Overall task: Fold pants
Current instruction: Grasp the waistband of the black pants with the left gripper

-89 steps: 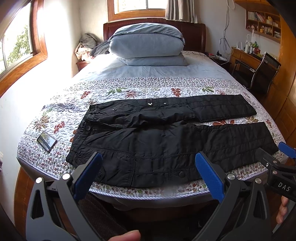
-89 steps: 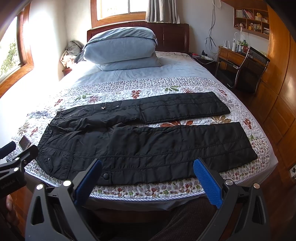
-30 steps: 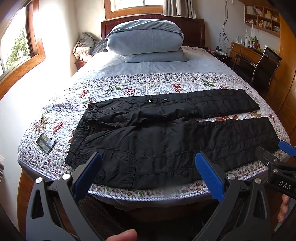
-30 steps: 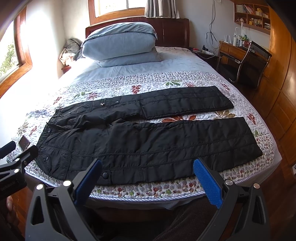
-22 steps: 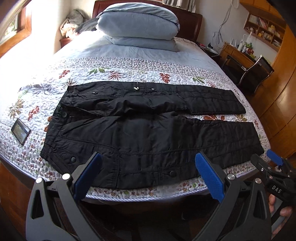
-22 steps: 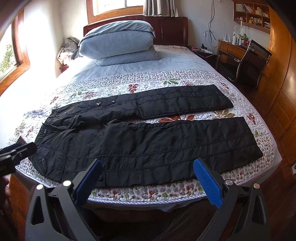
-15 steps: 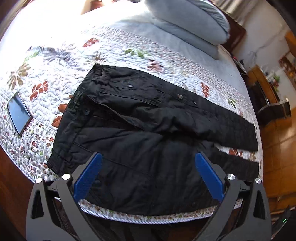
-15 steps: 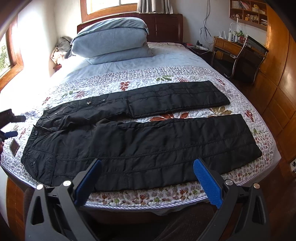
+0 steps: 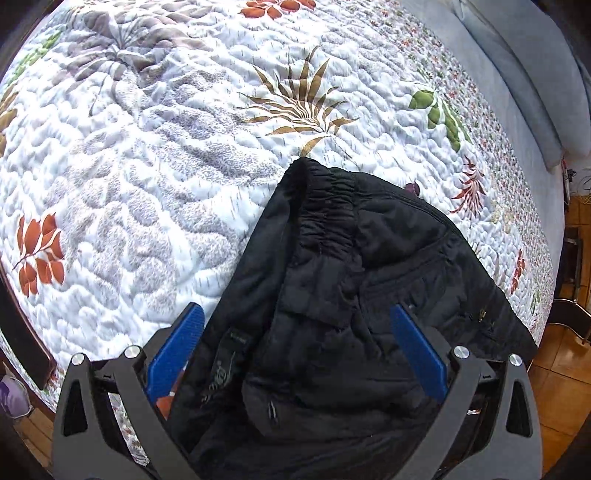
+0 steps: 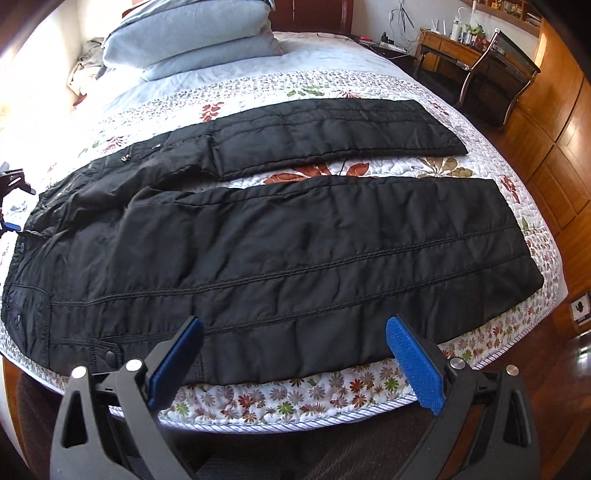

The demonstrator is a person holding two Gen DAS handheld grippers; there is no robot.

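Note:
Black padded pants [image 10: 295,251] lie flat across the quilted bed [image 10: 406,166], waist at the left and both legs running right. The far leg [image 10: 325,133] sits apart from the near leg, with quilt showing between them. My right gripper [image 10: 295,363] hangs open over the bed's front edge, just before the near leg's lower seam. My left gripper [image 9: 295,350] is open and close over the waist end, where the bunched elastic waistband [image 9: 325,221] rises between its blue pads [image 9: 177,350]. In the right wrist view, the left gripper [image 10: 11,192] shows at the far left edge.
Stacked blue pillows [image 10: 192,33] lie at the headboard. A desk and a metal chair [image 10: 495,74] stand on the wooden floor to the right of the bed. A dark phone [image 9: 26,332] lies on the quilt near the left edge.
My left gripper has swung left and dropped close over the pants' waistband. My right gripper has moved nearer to the near leg at the bed's front edge. The pants have not moved.

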